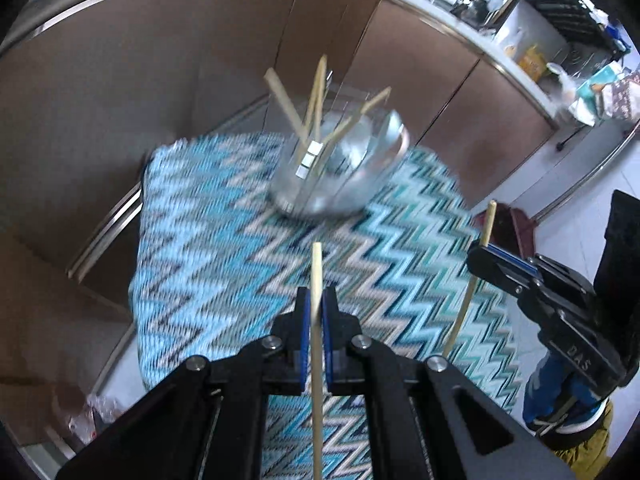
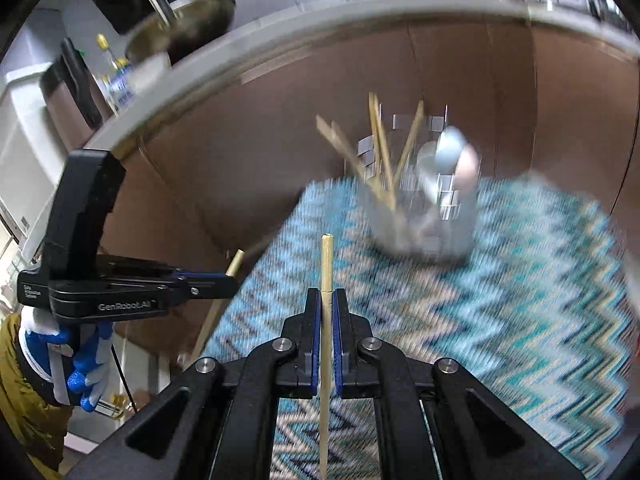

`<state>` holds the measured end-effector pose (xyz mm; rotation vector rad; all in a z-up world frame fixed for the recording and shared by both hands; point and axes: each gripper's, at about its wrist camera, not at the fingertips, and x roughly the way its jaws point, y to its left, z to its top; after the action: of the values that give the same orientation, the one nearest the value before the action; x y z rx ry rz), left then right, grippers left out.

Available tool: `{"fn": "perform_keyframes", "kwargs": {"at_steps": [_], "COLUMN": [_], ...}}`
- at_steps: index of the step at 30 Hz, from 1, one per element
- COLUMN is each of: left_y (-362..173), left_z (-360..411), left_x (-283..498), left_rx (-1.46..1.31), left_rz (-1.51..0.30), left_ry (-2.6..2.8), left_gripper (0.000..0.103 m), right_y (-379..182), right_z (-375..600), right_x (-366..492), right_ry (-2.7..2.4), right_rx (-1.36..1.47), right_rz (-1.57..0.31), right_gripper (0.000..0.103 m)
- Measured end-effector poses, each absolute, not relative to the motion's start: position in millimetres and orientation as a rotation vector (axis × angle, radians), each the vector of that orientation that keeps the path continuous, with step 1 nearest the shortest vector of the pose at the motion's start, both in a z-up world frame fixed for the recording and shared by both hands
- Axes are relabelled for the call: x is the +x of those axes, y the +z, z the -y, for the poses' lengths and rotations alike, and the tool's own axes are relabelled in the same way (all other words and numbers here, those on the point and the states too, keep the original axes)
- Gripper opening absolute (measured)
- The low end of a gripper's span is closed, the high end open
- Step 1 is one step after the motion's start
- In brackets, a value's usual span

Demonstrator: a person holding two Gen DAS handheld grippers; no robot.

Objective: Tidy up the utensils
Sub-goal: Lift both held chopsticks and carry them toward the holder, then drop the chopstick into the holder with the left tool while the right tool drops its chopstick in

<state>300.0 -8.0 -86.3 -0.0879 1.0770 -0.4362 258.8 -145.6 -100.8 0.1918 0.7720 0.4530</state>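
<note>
My left gripper (image 1: 316, 300) is shut on a pale wooden chopstick (image 1: 317, 272) that stands up past its blue pads. My right gripper (image 2: 327, 302) is shut on a second chopstick (image 2: 326, 264). Each gripper shows in the other's view: the right gripper (image 1: 486, 252) at the right with its chopstick (image 1: 488, 220), the left gripper (image 2: 228, 280) at the left with its chopstick (image 2: 236, 262). Ahead on the blue zigzag cloth (image 1: 224, 248) stands a shiny utensil holder (image 1: 340, 176) with several chopsticks (image 1: 316, 92) and spoons (image 2: 452, 152). Both grippers hang above the cloth, short of the holder (image 2: 424, 216).
Brown cabinet fronts (image 1: 160, 72) and a grey counter edge (image 2: 320, 36) rise behind the cloth-covered surface. A pot (image 2: 188, 20) and bottles (image 2: 112, 68) sit on the counter. A gloved hand (image 2: 80, 364) holds the left gripper. The floor lies off the cloth's edge (image 1: 520, 320).
</note>
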Motion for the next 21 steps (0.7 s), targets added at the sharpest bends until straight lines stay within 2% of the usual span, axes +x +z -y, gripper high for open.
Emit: {"fn": "perform_keyframes", "kwargs": {"at_steps": [7,15,18,21], "left_y": [-44,32,37,21], "left_z": [29,37,39,41], "left_x": [354,430,450,456], "left_rx": [-0.068,-0.115,-0.184,-0.244], "left_rz": [-1.006,-0.762,-0.648,-0.580], "left_ry": [-0.402,-0.296,-0.258,-0.246], "left_gripper": [0.005,0.005,0.005,0.006], "right_y": [-56,7,15,11], "right_z": [160,165,162,161], "right_x": [296,363,380,391], "right_ry": [0.437,0.389,0.352,0.336], "right_rx": [0.197,0.200,0.185,0.185], "right_rz": [-0.659,-0.451,-0.373,-0.324], "right_gripper": [0.005,0.005,0.005,0.005]}}
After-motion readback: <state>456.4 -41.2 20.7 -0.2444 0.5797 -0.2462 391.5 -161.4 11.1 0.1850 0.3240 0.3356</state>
